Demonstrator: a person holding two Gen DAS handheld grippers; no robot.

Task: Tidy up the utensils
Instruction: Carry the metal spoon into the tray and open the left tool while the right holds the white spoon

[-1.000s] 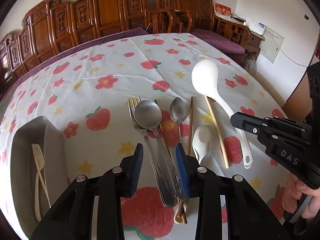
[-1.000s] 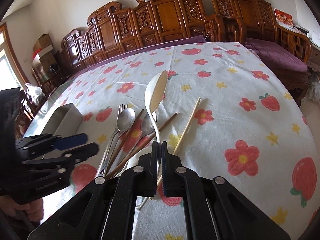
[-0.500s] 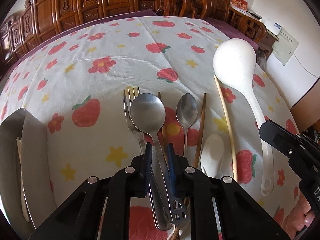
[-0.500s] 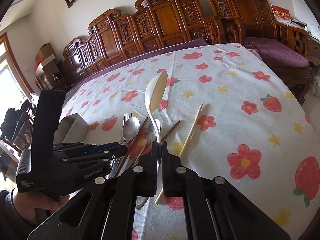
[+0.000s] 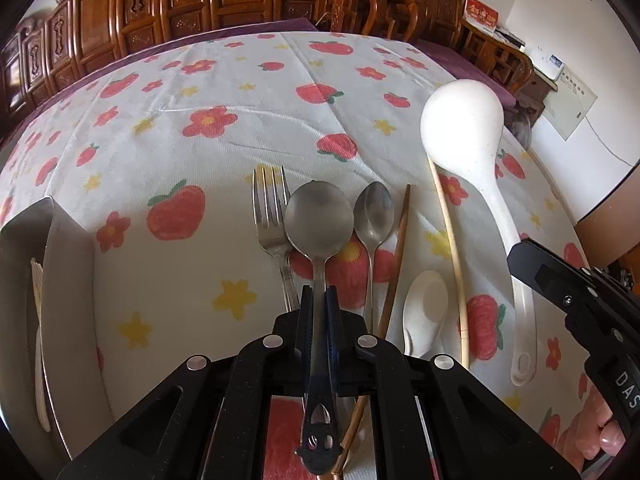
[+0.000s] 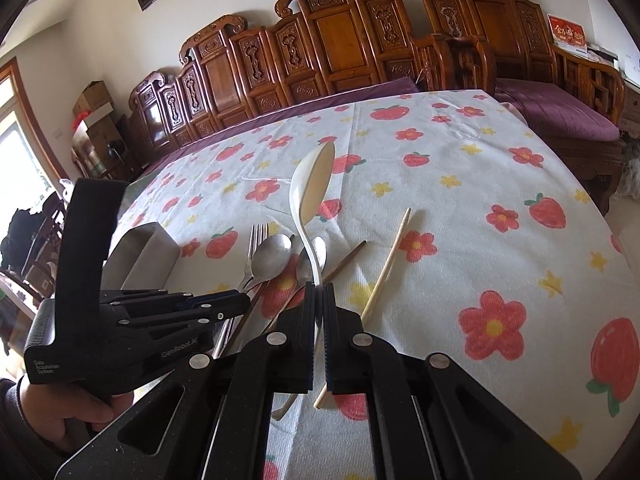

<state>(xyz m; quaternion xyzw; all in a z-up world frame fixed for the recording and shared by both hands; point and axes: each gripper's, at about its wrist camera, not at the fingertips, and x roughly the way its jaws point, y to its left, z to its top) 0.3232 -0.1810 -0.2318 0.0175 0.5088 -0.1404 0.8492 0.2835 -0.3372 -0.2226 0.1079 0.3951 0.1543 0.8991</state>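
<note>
The left gripper (image 5: 319, 300) is clamped on the handle of a large metal spoon (image 5: 320, 220), whose bowl lies on the strawberry-print tablecloth (image 5: 208, 152) beside a fork (image 5: 272, 208). A smaller metal spoon (image 5: 374, 212), a brown chopstick (image 5: 396, 256), a small white spoon (image 5: 424, 304) and a pale chopstick (image 5: 452, 248) are laid to its right. A metal box (image 5: 68, 280) with pale utensils inside is seen at the left edge. The right gripper (image 6: 319, 300) is closed tightly on the handle of a white ladle (image 6: 314, 188), which is held tilted up above the cloth. "DAS" is read on the right gripper's body, and "GenRobot.AI" and "Data Acquisition System" on the left one. Red packaging with gold characters is seen on a far shelf, too small to be read.
</note>
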